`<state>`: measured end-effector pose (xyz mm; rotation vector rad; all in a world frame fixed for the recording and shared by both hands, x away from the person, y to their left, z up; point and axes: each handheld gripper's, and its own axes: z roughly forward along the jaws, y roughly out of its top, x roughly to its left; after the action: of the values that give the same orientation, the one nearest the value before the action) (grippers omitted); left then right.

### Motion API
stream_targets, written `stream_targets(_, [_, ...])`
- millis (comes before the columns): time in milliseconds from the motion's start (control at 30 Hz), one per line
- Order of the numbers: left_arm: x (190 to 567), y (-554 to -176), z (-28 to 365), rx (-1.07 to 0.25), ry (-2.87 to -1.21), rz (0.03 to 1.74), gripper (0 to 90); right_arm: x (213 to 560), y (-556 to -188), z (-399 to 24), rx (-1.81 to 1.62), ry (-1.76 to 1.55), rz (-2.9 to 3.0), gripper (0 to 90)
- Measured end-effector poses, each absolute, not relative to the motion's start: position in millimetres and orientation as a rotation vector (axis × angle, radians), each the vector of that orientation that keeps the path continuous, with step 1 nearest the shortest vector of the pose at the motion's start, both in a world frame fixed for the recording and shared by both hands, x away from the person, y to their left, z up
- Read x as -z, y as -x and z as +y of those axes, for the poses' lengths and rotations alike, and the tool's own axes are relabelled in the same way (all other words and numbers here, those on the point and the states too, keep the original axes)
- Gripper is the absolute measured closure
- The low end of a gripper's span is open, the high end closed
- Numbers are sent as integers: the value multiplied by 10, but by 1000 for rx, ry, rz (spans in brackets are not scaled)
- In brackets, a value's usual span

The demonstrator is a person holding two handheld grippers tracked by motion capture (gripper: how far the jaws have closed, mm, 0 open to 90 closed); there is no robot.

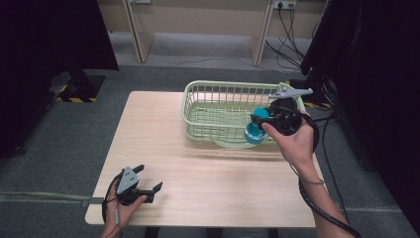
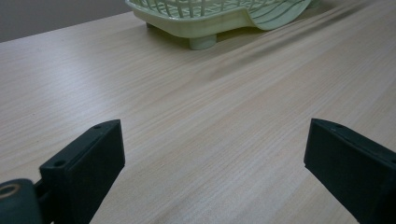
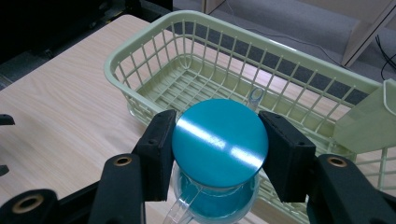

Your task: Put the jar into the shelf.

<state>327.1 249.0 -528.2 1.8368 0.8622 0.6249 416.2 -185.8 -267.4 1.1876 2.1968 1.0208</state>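
Now the blue lid [image 3: 219, 142] sits clamped between the right tongs [image 3: 219, 149].

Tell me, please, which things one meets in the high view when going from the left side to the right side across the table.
left gripper, held low at the near left of the table → green basket at the far right part → right gripper, its jaws shut on the blue cup at the basket's right end.

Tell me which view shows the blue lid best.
The right gripper view: the round blue lid sits large and unblocked between the right gripper fingers. The high view shows it small, partly hidden by that gripper, at the green basket.
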Motion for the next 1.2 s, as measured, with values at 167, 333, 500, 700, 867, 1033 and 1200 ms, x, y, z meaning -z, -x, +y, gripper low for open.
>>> stream_targets(167, [5282,-3271,2489,-625,-1838,862,47,2615,-4223,-1829,-1031,-1196,2186,486])
stream_targets(333, [5281,-3271,2492,-624,-1837,862,47,2561,-4318,-1806,-1039,-1207,2173,486])
stream_targets(500, [5282,-3271,2491,-624,-1837,862,47,2503,-4426,-1780,-1036,-1224,2163,486])
stream_targets(700, [5282,-3271,2491,-624,-1837,861,47,2436,-4554,-1742,-1028,-1239,2153,486])
stream_targets(867, [5281,-3272,2494,-622,-1836,861,47,2418,-4714,-1717,-1005,-1269,2141,485])
stream_targets(1033, [5281,-3271,2493,-622,-1840,861,47,2429,-4849,-1711,-984,-1301,2137,485])
stream_targets(1200, [5283,-3273,2494,-620,-1836,861,47,2473,-5005,-1691,-960,-1340,2135,485])
